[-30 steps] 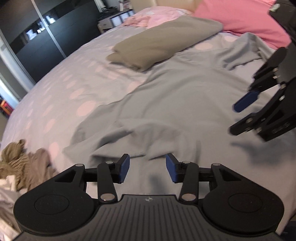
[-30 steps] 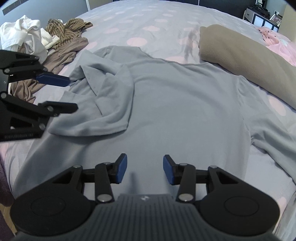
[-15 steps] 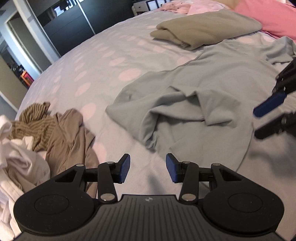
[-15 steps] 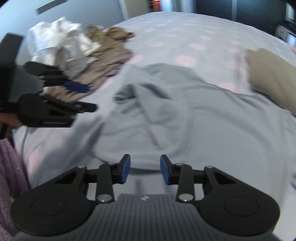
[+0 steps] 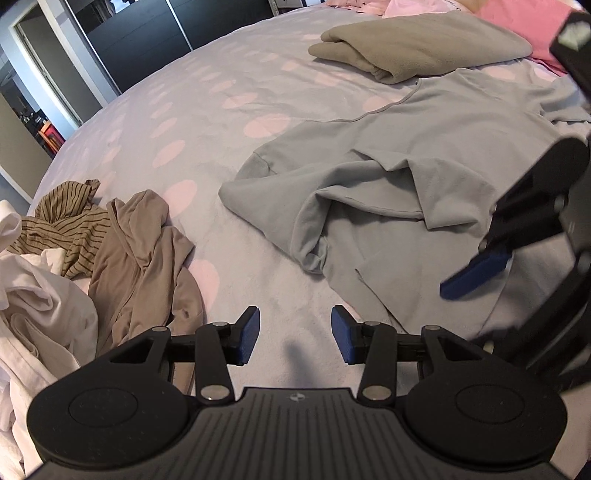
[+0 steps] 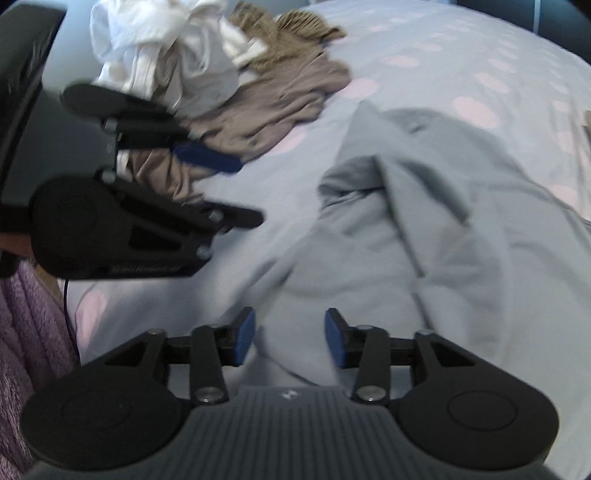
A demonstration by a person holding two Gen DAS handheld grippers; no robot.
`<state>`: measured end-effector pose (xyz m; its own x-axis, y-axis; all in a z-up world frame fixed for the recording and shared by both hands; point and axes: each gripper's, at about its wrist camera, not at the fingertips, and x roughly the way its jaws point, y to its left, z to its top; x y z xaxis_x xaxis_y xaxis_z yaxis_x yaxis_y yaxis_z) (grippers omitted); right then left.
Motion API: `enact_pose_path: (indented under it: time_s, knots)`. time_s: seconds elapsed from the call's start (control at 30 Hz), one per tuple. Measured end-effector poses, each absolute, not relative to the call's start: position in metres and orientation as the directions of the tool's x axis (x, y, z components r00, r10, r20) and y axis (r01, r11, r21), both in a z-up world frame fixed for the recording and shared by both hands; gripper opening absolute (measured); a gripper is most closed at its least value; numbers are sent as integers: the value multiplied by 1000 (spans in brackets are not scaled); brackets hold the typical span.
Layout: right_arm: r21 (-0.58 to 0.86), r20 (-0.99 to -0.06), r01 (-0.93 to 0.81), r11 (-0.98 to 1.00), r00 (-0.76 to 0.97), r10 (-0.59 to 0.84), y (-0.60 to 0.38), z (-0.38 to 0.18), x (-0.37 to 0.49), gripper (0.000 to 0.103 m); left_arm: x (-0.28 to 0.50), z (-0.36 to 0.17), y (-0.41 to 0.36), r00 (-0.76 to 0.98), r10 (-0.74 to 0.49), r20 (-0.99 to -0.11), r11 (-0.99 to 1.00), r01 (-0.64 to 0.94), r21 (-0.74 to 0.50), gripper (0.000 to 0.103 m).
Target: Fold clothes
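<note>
A light grey-blue long-sleeved top (image 5: 424, 162) lies spread on the bed, one sleeve folded over its body; it also shows in the right wrist view (image 6: 424, 229). My left gripper (image 5: 294, 335) is open and empty, over bare sheet just left of the top's lower edge. My right gripper (image 6: 289, 341) is open and empty, low over the top's hem. The right gripper shows at the right of the left wrist view (image 5: 517, 258). The left gripper shows at the left of the right wrist view (image 6: 221, 184).
The bed (image 5: 192, 122) has a lilac sheet with pink dots. A heap of brown, striped and white clothes (image 5: 74, 251) lies at the left. A folded khaki garment (image 5: 417, 44) and a pink pillow (image 5: 517, 18) lie at the far end. Dark wardrobe doors (image 5: 140, 40) stand behind.
Both grippers have drawn back toward the top's lower edge and swung left, bringing the clothes heap into view. Both stay open and empty.
</note>
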<state>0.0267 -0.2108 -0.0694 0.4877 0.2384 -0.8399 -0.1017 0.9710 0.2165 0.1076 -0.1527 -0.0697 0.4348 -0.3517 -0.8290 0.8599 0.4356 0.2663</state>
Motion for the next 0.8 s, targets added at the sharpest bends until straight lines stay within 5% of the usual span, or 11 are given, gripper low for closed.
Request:
enact_pose_path:
  time_s: [0.07,0.2,0.4,0.8]
  knots:
    - [180,-861,-101,978,465,207,-205,-78,30,47,109,-69,-152,436,-348,-830,441,857,265,41]
    - [175,-856,-64,982,483,184,-218,-75,21,13,111,-66,-153,434,-355,-828,446,857,258,41]
    - [233,-809,81,969,569,147,-269,-36,-13,12,107,-67,-161,428,-362,-828,425,866,262,41]
    - [238,-765,531,813,618,-179,-395,-16,-97,11,102,-80,-177,456,-378,-806,385,869,311,41]
